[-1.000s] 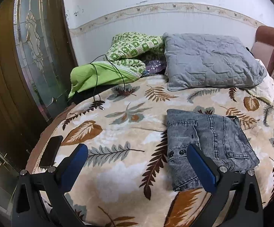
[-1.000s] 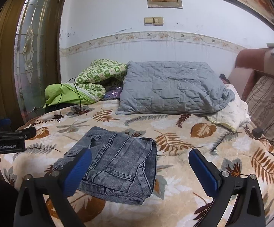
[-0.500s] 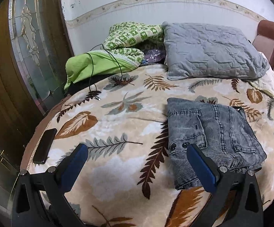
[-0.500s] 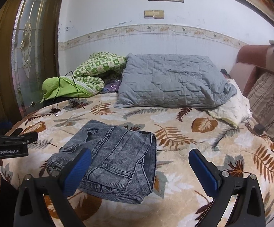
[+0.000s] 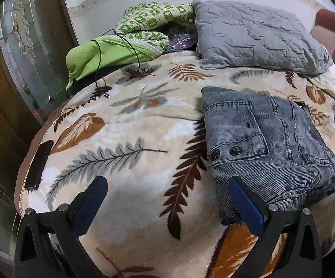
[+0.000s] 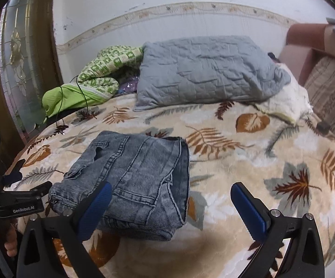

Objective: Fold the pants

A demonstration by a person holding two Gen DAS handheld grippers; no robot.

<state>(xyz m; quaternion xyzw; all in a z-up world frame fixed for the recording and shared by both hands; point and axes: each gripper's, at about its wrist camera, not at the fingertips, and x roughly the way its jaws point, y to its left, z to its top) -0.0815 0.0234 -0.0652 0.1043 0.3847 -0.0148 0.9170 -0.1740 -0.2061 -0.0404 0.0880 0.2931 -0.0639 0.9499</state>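
Note:
Grey-blue denim pants (image 5: 267,148) lie folded into a compact stack on the leaf-print blanket (image 5: 130,139). In the right wrist view the pants (image 6: 135,180) sit front left. My left gripper (image 5: 167,199) is open and empty, above the blanket just left of the pants; its right finger (image 5: 246,206) overlaps the stack's near edge in the image. My right gripper (image 6: 171,206) is open and empty, to the right of the pants; its left finger (image 6: 95,208) overlaps the stack's near edge in the image. The left gripper body (image 6: 21,206) shows at that view's left.
A grey quilted pillow (image 5: 257,37) and green bedding (image 5: 125,39) lie at the bed's far side. A black cable (image 5: 100,69) runs over the green bedding. A dark phone (image 5: 39,164) rests at the bed's left edge. A sofa (image 6: 325,64) stands at the right.
Both grippers have tilted downward and moved closer to the bed, so the folded pants look larger. The pants lie as before. Both grippers stay open.

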